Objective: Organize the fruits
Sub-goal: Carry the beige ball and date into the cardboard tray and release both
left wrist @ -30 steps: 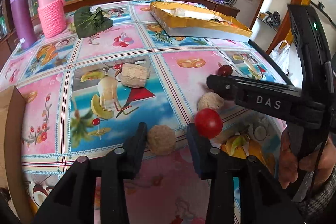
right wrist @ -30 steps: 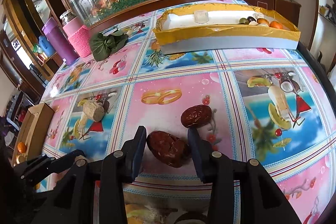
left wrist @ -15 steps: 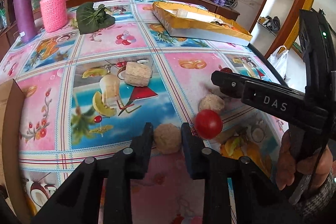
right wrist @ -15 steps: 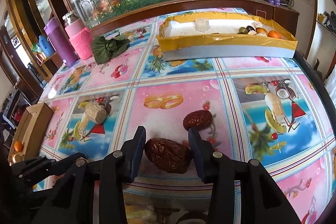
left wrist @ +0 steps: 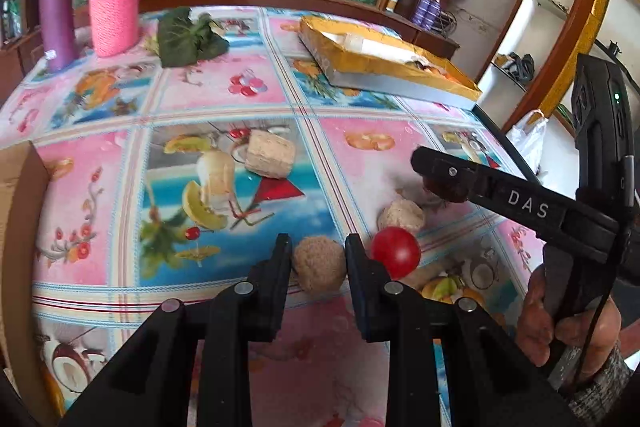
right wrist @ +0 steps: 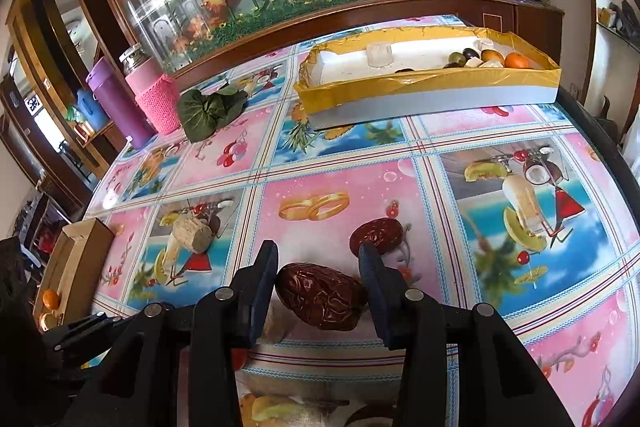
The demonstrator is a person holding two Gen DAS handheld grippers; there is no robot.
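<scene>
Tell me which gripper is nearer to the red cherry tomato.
Left. The left gripper, shut on a tan ball, has one of its jaws right beside the cherry tomato. The right gripper holds a dried date farther off.

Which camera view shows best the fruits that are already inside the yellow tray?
The right wrist view. It looks into the yellow tray from above, so the orange fruit and darker pieces beside it are clear. The left wrist view shows the tray edge-on, with its contents barely visible.
</scene>
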